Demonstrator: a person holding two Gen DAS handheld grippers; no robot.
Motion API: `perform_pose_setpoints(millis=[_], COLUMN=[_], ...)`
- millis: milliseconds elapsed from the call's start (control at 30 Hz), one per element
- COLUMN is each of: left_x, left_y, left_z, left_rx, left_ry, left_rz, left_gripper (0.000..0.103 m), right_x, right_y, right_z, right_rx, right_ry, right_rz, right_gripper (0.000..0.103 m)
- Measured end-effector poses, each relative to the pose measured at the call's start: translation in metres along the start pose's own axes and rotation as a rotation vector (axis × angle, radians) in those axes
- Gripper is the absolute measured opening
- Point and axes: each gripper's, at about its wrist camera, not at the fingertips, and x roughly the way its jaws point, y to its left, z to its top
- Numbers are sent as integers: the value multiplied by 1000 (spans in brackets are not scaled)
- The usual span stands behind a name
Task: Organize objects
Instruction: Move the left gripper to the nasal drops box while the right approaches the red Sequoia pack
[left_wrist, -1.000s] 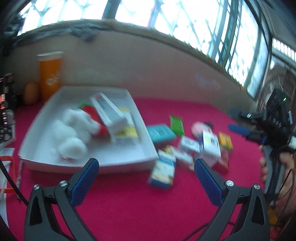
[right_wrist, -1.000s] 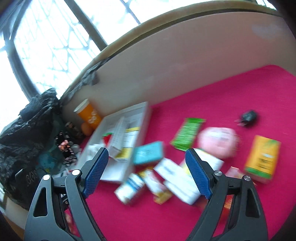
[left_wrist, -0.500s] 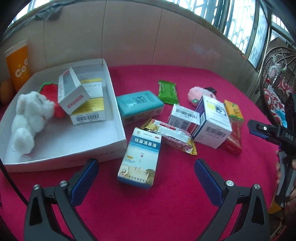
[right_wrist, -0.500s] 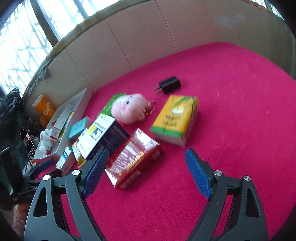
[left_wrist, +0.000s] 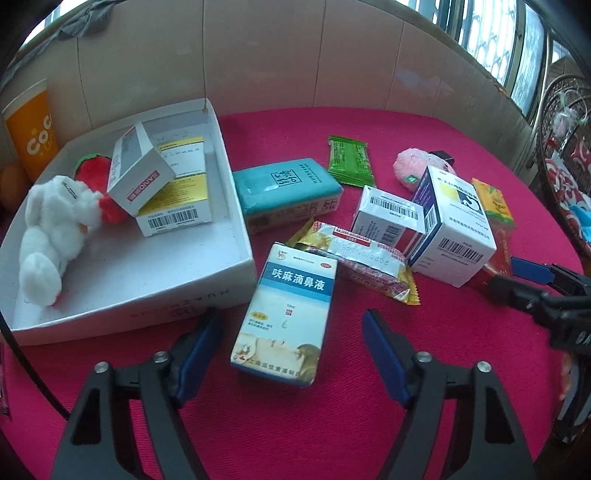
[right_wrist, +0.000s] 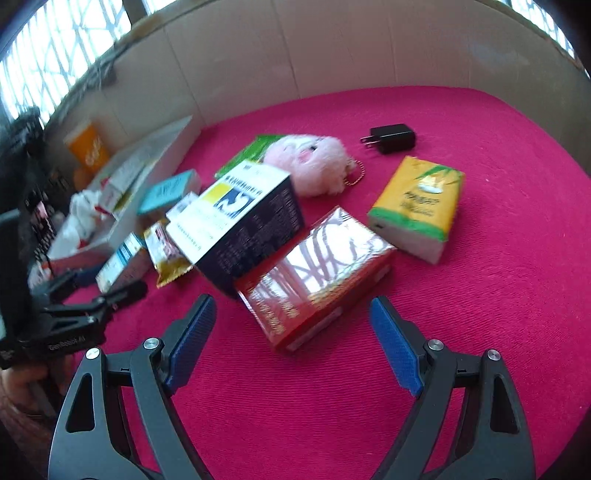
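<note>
A white tray (left_wrist: 236, 273) at left holds a white plush, a red strawberry toy and two boxes. On the pink cloth lie several loose items: a blue-and-white medicine box (left_wrist: 288, 314), a teal pack (left_wrist: 288, 192), a snack wrapper (left_wrist: 362, 266), a white-and-navy box (left_wrist: 450, 229) and a red shiny box (right_wrist: 317, 277). My left gripper (left_wrist: 291, 354) is open, its fingers either side of the blue-and-white box's near end. My right gripper (right_wrist: 291, 343) is open just in front of the red box; it also shows at the right of the left wrist view (left_wrist: 532, 273).
A yellow tissue pack (right_wrist: 417, 206), a pink plush (right_wrist: 310, 162), a black charger (right_wrist: 391, 138) and a green packet (left_wrist: 349, 158) lie further back. An orange cup (left_wrist: 33, 133) stands behind the tray. A beige wall borders the cloth at the back.
Both grippers have moved down and in toward the pile. The left now straddles the blue-and-white box and its jaws have narrowed. The right has come close to the red box.
</note>
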Motion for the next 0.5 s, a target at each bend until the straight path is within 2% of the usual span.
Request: perform_pose_setpoints(millis=[167, 267, 467, 500], left_x=[-1, -2, -5, -5], left_y=[0, 0, -3, -4], left_z=[0, -1, -4, -4], left_rx=[2, 6, 7, 7], left_ry=[-2, -3, -1, -3], left_rz=[5, 4, -46, -45], left_gripper=[74, 68, 66, 66], right_x=[15, 15, -8, -14], right_y=[13, 11, -35, -43], right_z=[0, 1, -18, -21], right_rx=[-30, -32, -2, 17], right_ry=[13, -11, 16, 17], right_rz=[-121, -180, -250, -228], right_gripper=[86, 86, 86, 86])
